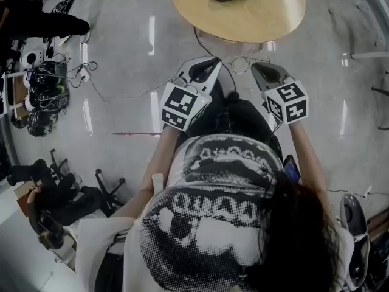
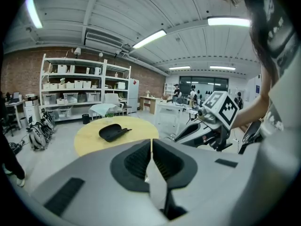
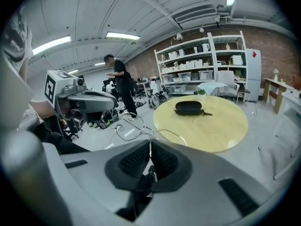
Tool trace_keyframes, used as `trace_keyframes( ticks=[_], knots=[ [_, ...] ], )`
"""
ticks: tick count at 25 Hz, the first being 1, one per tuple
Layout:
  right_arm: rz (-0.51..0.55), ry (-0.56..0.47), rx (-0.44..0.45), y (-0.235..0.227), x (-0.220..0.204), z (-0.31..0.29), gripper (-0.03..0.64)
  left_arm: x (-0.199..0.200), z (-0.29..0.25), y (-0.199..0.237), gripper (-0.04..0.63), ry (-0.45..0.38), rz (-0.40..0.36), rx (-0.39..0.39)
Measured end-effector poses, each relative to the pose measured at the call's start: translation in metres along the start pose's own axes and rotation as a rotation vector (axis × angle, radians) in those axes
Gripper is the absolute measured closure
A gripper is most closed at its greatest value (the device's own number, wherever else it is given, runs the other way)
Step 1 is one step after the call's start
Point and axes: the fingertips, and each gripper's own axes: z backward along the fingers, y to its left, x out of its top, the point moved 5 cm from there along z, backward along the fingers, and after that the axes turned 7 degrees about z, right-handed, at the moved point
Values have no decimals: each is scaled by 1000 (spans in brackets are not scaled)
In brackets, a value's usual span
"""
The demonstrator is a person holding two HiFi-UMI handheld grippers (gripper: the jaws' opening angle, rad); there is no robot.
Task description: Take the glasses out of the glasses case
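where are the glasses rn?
The glasses are in the air, pinched by the right gripper, beside the left gripper and short of the round table where the glasses case lies.

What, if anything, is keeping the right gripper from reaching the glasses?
Nothing visible. The right gripper is already shut on the thin wire glasses, which are out of the glasses case. The case lies apart on the round table ahead.
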Motion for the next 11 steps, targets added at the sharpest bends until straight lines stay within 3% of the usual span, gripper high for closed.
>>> trace_keyframes(
  ticks=[11],
  knots=[
    [72, 29, 54, -5, 1, -10, 607, 1, -11, 4, 577, -5, 3, 13]
  ],
)
